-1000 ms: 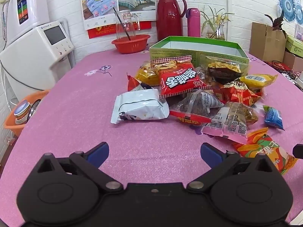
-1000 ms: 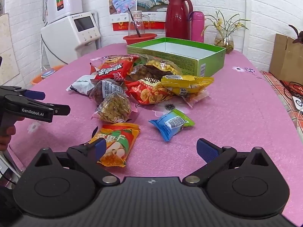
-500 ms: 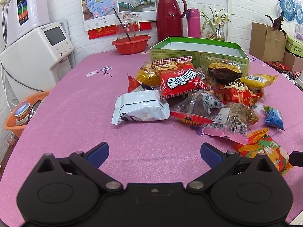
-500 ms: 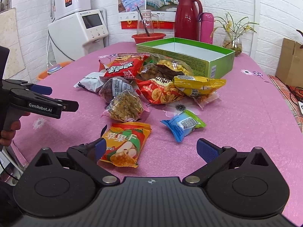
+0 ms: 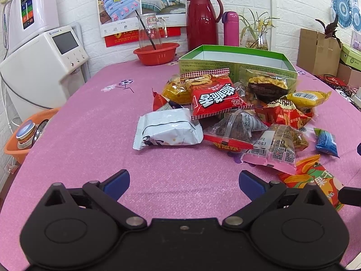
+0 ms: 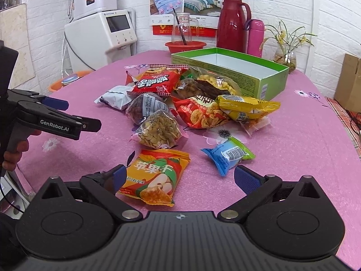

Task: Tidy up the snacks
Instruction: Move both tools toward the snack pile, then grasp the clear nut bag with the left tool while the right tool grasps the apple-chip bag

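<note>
Pink tablecloth (image 5: pixel 90 135), snack pile mid-table: white pack (image 5: pixel 167 129), red bag (image 5: pixel 214 94), apple pack (image 6: pixel 155 176), blue pack (image 6: pixel 227 154). Green box (image 6: pixel 266 76) behind pile, nothing visible inside. Left gripper (image 5: pixel 183 181) spread wide, gripping nothing, near white pack. Right gripper (image 6: pixel 178 177) spread wide, nothing held, apple pack beside left pad.

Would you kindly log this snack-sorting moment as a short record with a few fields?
surface: pink tablecloth
container: green box, open, no snacks visible inside
snack pile: in front of the box, none in a gripper
nearest to right gripper: orange apple-chip bag, between its open fingers; blue packet just ahead
nearest to left gripper: white packet, ahead of its open fingers
behind box: red thermos, pink bottle
</note>
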Tool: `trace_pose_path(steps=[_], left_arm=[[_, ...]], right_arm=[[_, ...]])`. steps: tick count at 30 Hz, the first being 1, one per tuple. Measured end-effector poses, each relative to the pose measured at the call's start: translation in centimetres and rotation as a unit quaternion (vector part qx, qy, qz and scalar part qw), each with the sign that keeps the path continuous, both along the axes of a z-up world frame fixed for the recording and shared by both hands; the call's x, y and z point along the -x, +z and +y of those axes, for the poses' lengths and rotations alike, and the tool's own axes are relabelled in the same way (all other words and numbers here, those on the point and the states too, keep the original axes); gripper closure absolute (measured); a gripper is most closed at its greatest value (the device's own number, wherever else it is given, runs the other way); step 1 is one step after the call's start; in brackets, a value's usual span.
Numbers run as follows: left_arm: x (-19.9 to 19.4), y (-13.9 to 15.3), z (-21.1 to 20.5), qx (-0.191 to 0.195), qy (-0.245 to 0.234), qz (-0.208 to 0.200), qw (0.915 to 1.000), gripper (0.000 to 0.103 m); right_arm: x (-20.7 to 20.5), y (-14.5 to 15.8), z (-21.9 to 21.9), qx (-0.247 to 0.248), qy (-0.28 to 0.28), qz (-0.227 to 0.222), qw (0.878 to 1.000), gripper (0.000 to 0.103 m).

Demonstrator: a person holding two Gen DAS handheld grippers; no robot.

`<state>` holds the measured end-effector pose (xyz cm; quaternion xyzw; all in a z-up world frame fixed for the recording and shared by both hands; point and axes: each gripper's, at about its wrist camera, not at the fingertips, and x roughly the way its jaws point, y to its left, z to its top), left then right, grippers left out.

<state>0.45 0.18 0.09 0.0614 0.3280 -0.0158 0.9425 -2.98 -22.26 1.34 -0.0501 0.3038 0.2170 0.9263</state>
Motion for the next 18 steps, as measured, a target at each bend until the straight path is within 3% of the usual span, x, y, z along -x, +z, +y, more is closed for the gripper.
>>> trace_pose_path(steps=[7, 15, 18], left_arm=[[-0.1, 0.0, 0.1, 0.002, -0.001, 0.001, 1.0000, 0.000], [0.0, -0.1, 0.3, 0.020, -0.012, -0.002, 0.9997, 0.000], [0.2, 0.0, 0.3, 0.025, -0.024, -0.004, 0.9994, 0.000]], right_arm=[[0.1, -0.3, 1.1, 0.016, 0.005, -0.009, 1.000, 0.000], [0.3, -0.5, 1.1, -0.016, 0.006, -0.035, 0.999, 0.000], [0.0, -0.9, 1.2, -0.027, 0.011, -0.016, 0.999, 0.000]])
